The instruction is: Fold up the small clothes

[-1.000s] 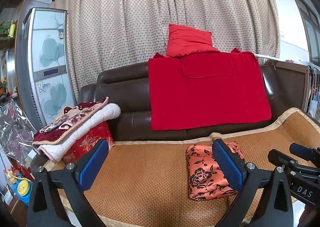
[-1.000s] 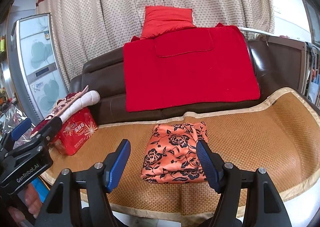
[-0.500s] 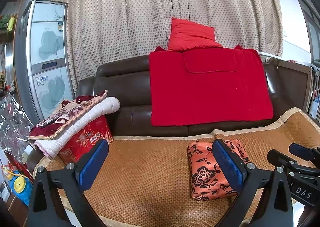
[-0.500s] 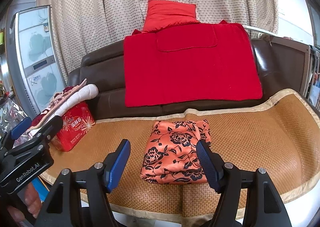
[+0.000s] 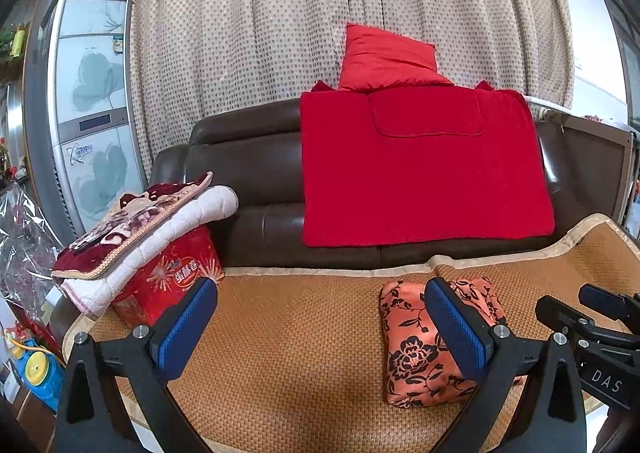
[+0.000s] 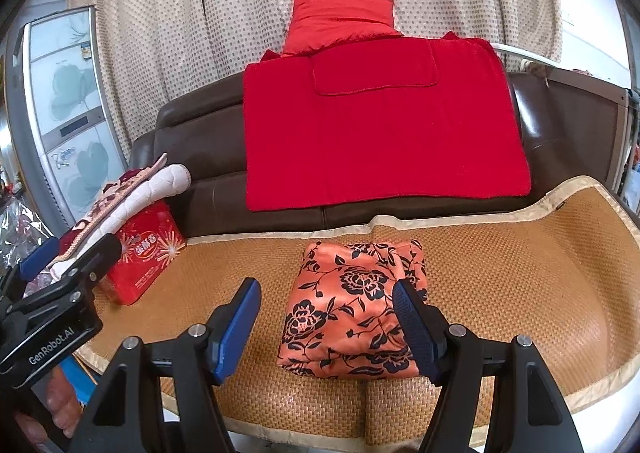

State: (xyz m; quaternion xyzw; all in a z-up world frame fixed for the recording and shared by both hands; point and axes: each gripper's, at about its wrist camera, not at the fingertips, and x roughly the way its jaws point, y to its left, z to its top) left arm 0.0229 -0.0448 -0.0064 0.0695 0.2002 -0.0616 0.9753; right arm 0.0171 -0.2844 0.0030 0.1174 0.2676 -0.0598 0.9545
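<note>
The left gripper (image 5: 320, 327) stands wide open with nothing between its ribbed blue pads (image 5: 186, 329); black arms with silver bolts carry them. The right gripper (image 6: 326, 327) is likewise spread wide and empty, held above the near edge of the mat (image 6: 520, 277).

The folded garment (image 6: 344, 307), a glossy orange cloth printed with black flowers, lies as a plump rectangular packet on the mat, seen between the right gripper's pads and touching neither. In the left view the garment (image 5: 412, 341) sits off to the right, partly behind the right-hand pad.

The mat is a woven, straw-coloured sheet with a pale cloth border, spread over the seat of a dark brown leather sofa (image 5: 248, 181). A flat red blanket (image 5: 420, 173) with a stitched pocket hangs down the sofa back, and a red cushion (image 5: 384, 57) is propped above it.

At the mat's left end a shiny red box (image 5: 168, 285) bears a folded quilted blanket (image 5: 152, 225). The right view shows the left gripper's body and the hand (image 6: 52, 401) holding it; only the left view shows the blue toy (image 5: 34, 369) low at left. Behind hang dotted beige curtains (image 5: 260, 33), beside a tall fridge (image 5: 88, 101) with flower panels.
</note>
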